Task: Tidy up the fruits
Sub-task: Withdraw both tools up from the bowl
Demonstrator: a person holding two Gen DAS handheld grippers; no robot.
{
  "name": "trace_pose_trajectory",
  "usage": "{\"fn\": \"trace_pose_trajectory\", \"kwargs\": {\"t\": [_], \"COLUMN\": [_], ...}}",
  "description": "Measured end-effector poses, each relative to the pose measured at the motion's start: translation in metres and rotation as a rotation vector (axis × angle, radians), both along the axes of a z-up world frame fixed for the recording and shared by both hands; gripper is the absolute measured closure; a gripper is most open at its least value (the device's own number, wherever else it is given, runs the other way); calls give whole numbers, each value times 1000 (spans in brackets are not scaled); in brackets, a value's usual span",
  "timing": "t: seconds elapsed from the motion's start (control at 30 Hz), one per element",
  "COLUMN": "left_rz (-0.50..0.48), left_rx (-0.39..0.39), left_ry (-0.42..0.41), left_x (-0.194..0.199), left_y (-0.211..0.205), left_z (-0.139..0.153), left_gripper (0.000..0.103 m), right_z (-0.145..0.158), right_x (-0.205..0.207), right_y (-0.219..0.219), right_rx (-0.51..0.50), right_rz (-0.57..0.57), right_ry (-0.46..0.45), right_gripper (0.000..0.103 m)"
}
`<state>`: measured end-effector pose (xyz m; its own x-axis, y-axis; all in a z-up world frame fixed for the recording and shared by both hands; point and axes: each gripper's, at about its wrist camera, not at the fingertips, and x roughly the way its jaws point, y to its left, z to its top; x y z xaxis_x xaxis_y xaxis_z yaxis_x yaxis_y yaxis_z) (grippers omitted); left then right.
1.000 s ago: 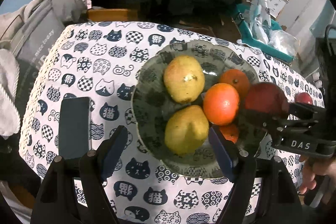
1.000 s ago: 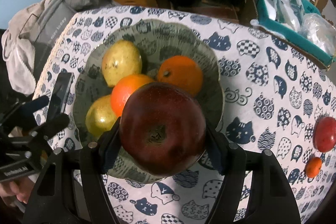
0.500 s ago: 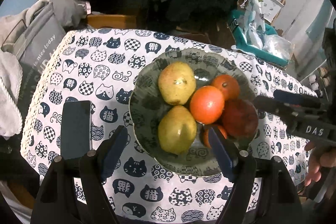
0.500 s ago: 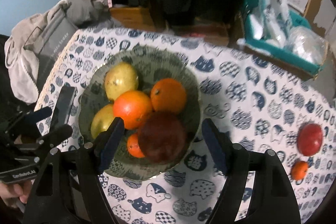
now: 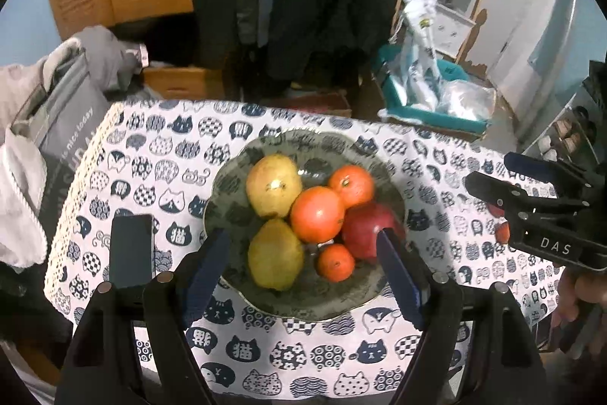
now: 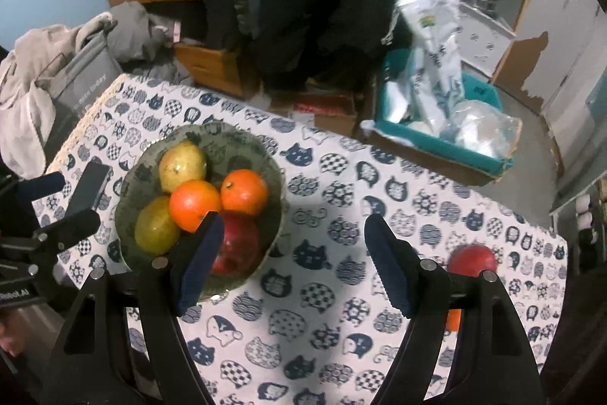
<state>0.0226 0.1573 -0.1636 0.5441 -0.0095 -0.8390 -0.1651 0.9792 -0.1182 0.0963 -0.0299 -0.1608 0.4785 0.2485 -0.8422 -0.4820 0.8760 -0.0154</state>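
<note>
A grey patterned plate (image 5: 364, 295) (image 6: 129, 185) holds two yellow-green pears (image 5: 274, 190), two oranges (image 5: 318, 219), a small tangerine (image 5: 335, 262) and a dark red apple (image 5: 362, 230) (image 6: 239, 245). My left gripper (image 5: 303, 270) is open and empty, held above the plate's near edge. My right gripper (image 6: 290, 262) is open and empty, above the cloth right of the plate; it also shows in the left wrist view (image 5: 489, 177). A second red apple (image 6: 472, 259) and a small tangerine (image 6: 453, 319) lie on the cloth at the right.
A dark phone (image 5: 131, 255) lies on the cat-print tablecloth (image 6: 341, 310) left of the plate. A grey bag and clothes (image 5: 57, 124) sit at the left. A teal bin with plastic bags (image 6: 440, 124) stands beyond the table's far edge.
My right gripper opened, left the dark red apple on the plate and drew back up and to the right. My left gripper rose away from the plate.
</note>
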Motion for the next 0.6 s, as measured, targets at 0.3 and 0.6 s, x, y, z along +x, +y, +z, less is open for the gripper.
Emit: {"fn": "trace_pose_trajectory", "kwargs": {"t": [0.3, 0.6], "left_rz": [3, 1], "left_rx": [55, 87], "left_ry": [-88, -123], "left_x": [-6, -7], "left_y": [-23, -45], "left_z": [31, 47], "left_gripper": [16, 14], "right_z": [34, 54], "right_x": [-13, -28], "right_y": [-39, -75], "right_rx": [22, 18], "right_rz": [-44, -70], "right_ry": [-89, -151], "right_gripper": [26, 26]}}
